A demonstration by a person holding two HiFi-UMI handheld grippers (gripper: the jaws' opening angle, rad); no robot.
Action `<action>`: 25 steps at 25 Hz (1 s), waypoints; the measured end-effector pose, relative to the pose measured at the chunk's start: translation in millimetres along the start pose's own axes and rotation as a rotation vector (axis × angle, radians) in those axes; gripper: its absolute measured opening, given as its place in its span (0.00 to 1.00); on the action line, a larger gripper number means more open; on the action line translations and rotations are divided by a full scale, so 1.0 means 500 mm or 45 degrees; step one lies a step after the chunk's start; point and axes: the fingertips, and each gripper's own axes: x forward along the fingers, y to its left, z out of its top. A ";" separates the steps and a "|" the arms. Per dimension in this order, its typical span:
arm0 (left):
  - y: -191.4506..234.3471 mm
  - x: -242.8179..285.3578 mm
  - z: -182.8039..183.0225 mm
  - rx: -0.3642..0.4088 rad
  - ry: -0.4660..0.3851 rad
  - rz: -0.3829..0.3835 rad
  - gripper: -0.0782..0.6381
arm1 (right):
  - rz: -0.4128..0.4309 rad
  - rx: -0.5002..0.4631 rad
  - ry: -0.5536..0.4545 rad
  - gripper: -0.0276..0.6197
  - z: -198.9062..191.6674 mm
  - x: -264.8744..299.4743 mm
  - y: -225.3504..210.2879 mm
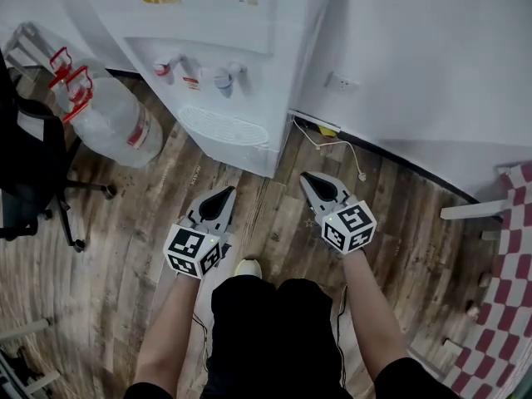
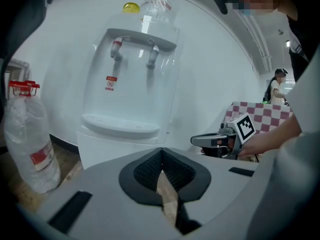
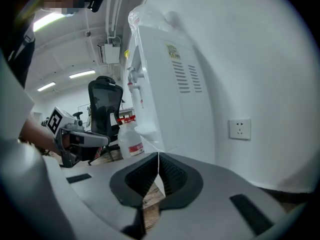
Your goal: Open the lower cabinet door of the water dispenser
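I have both tools low in front of the water dispenser (image 1: 224, 48), which stands at 12 o'clock from me against the wall. The left gripper (image 1: 220, 199) and the right gripper (image 1: 314, 186) each have their jaws pressed fully together with nothing between them; in each gripper view only wood floor shows behind the pads. The lower cabinet door is the part I can read least. From the head view it is foreshortened under the drip tray (image 1: 223, 127), and the left gripper view shows only a strip of white front panel (image 2: 107, 146) below that tray, with no handle or edge I can make out. So my first worry is reaching in blind: with the jaws closed I can only poke or hook, and a tip that skids off a smooth panel could ride up into the tray or the taps (image 1: 191, 69). I judge I need to open one gripper and find the door's free edge before pulling. A hard pull on a sticky latch could drag the whole light cabinet toward my shoe (image 1: 247, 268). The big water bottle (image 1: 112, 119) lies at 10 o'clock of the left gripper, close enough to knock if the door swings that way, and the loose cable (image 1: 337, 148) at 1 o'clock of the right gripper could snag.
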 end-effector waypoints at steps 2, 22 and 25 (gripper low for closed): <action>0.016 0.022 -0.037 0.010 -0.009 0.008 0.13 | 0.009 -0.021 -0.010 0.08 -0.031 0.027 -0.014; 0.064 0.116 -0.158 0.050 -0.046 0.036 0.13 | 0.104 -0.119 -0.122 0.27 -0.075 0.192 -0.051; 0.061 0.119 -0.167 0.068 -0.029 0.030 0.13 | 0.092 -0.167 -0.104 0.34 -0.071 0.214 -0.055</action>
